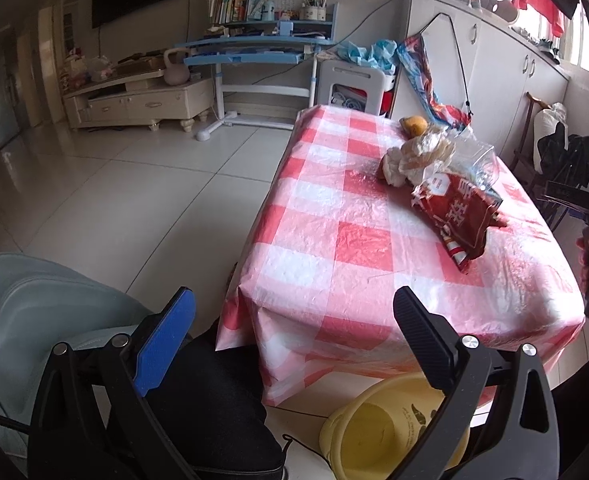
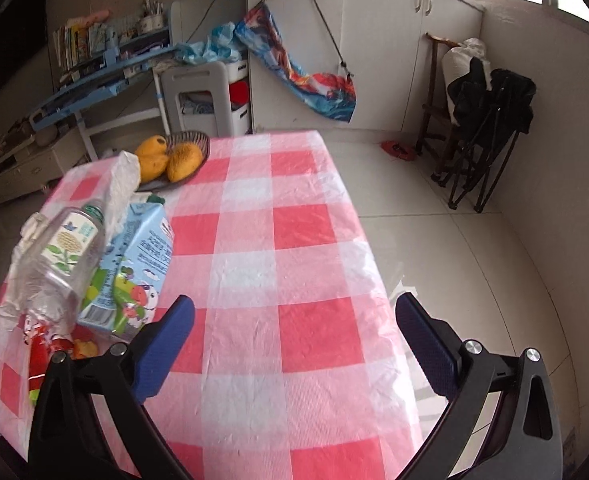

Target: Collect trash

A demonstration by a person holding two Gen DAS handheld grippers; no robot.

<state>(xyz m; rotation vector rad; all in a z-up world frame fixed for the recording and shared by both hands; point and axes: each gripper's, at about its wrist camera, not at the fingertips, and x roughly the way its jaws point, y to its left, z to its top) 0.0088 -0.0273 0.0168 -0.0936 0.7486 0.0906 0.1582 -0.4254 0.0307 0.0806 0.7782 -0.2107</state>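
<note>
The trash sits in one heap on the counter (image 2: 286, 240), which is covered by a red and white checked cloth. In the right wrist view the heap holds a clear plastic bottle (image 2: 60, 256) lying tilted against a light blue drink carton (image 2: 134, 268), with crumpled white plastic (image 2: 124, 180) just behind the carton and a red wrapper (image 2: 40, 356) in front of the bottle. Beyond the carton, a dark dish (image 2: 192, 140) carries yellow mangoes (image 2: 182, 162). From the left wrist view the same heap shows a red snack bag (image 1: 468, 216) at its near side. The right gripper (image 2: 294, 344) hangs over the cloth just beside the carton, fingers spread wide and empty. The left gripper (image 1: 294, 340) is off the counter's near corner, also spread and empty, above a yellow basin (image 1: 382, 432) on the floor
</note>
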